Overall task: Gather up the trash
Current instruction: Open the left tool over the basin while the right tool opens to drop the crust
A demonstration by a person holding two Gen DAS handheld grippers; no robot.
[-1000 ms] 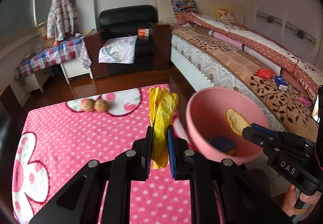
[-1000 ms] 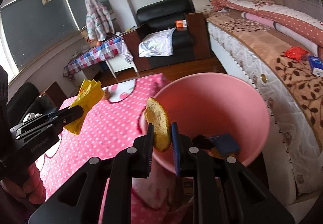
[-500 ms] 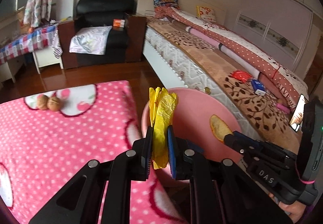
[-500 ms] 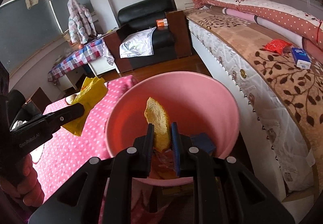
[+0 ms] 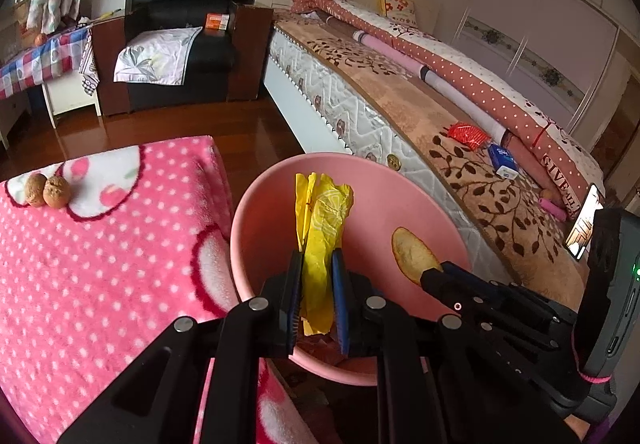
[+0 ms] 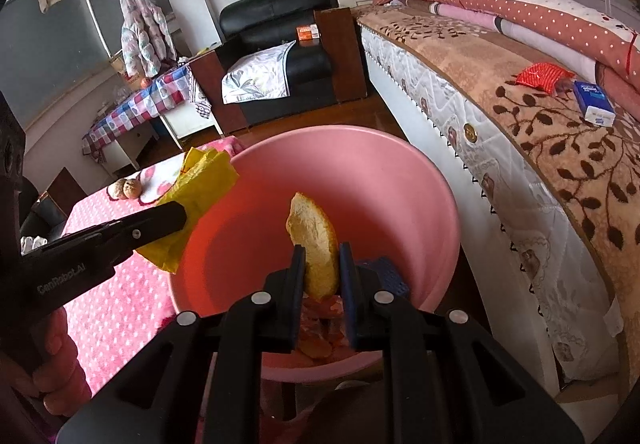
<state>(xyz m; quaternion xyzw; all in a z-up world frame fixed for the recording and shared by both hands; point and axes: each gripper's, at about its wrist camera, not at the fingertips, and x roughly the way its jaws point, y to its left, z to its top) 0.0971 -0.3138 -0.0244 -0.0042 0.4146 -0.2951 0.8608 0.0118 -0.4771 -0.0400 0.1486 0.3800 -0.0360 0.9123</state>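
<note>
a: what do the left tongs (image 5: 316, 276) have?

b: a crumpled yellow wrapper (image 5: 322, 219), pinched between the 2 pads with only a narrow gap. it sticks up past the tips and hangs over the open mouth of the pink bin (image 5: 256, 211).

a: and the right tongs (image 6: 322, 268)?

b: closed on a piece of orange peel (image 6: 316, 240), pale side showing, also held above the inside of the bin. in the left view they come in from the right with the peel at their tip.

a: where does the bin sit?

b: just right of the counter (image 5: 100, 268) with the pink dotted cloth, and left of the bed (image 5: 460, 147). inside it i can see reddish scraps (image 6: 320, 324) and something dark blue (image 6: 386, 274) at the bottom.

a: anything left on the counter?

b: 2 walnuts (image 5: 46, 189) touching each other at its far edge, well apart from both tongs. on the bed lie a red packet (image 6: 542, 77) and a blue box (image 6: 592, 103), side by side. a hand (image 6: 48, 368) grips the left tongs' handle at the near left.
</note>
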